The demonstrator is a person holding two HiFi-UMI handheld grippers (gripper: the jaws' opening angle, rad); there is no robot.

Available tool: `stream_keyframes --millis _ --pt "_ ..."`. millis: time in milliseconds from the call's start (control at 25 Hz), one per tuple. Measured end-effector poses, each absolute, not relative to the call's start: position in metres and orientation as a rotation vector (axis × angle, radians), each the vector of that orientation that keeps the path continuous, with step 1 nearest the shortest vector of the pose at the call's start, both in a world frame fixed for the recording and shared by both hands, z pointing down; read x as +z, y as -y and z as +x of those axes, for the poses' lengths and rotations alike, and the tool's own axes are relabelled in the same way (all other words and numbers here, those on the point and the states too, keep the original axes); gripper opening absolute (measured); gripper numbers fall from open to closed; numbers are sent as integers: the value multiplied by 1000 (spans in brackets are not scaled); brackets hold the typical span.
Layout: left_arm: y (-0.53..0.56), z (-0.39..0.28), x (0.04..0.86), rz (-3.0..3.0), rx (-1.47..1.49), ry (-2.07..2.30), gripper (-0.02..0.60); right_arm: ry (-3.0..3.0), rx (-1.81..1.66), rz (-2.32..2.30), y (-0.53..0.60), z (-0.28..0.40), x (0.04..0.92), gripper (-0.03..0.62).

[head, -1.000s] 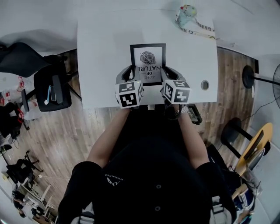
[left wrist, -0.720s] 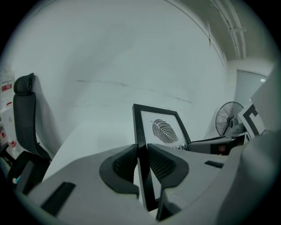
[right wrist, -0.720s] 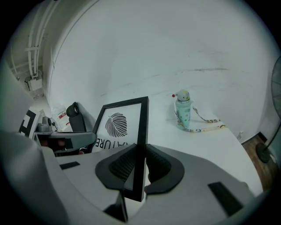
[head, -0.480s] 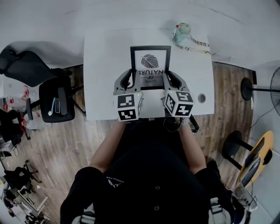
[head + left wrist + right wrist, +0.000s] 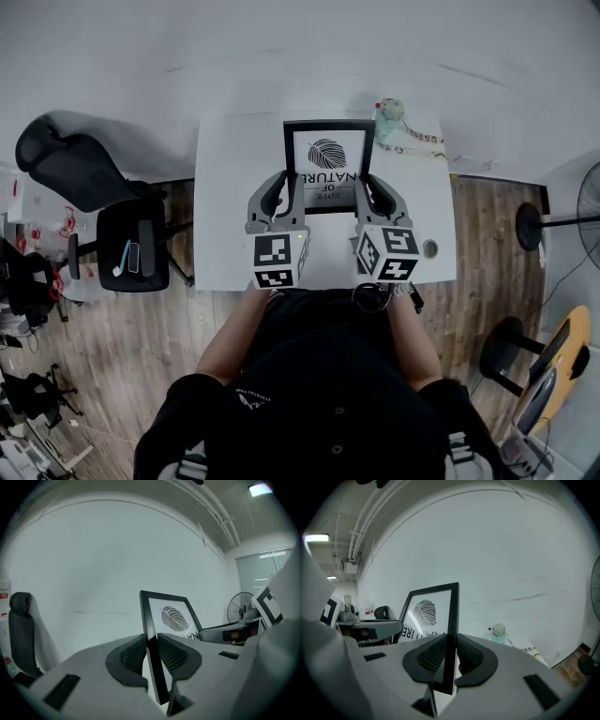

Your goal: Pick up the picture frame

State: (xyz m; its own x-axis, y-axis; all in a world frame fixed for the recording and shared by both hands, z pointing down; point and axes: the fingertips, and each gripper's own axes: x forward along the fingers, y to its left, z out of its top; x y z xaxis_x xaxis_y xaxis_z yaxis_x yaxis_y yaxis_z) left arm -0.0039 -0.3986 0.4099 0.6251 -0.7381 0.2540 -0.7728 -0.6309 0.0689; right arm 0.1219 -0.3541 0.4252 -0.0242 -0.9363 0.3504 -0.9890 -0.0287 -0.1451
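A black picture frame [image 5: 327, 161] with a leaf print and lettering hangs in the air above the white table [image 5: 223, 234], held between both grippers. My left gripper [image 5: 292, 185] is shut on the frame's left edge [image 5: 151, 648], with the dark pads pressing on both sides of it. My right gripper [image 5: 360, 185] is shut on the frame's right edge [image 5: 451, 644] in the same way. In both gripper views the frame stands tilted up against the white wall, its print facing me.
A small pale-green toy [image 5: 390, 114] with a printed strap [image 5: 422, 139] lies at the table's far right corner. A black office chair [image 5: 112, 230] stands left of the table. A floor fan [image 5: 562, 202] stands at the right, and a cable hole [image 5: 429, 248] is in the tabletop.
Both grippers have risen together with the frame held between them, lifting it off the table. The frame has tipped up from lying flat to nearly upright.
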Motion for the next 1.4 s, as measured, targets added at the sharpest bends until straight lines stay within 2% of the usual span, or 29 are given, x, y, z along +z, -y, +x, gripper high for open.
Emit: stream_keyframes --millis 840,1400 --pt "377 -5 258 2932 -63 1354 77 2203 60 2264 333 120 276 54" --pt "365 -12 237 2958 -139 1387 76 2232 -44 2282 322 116 251 66"
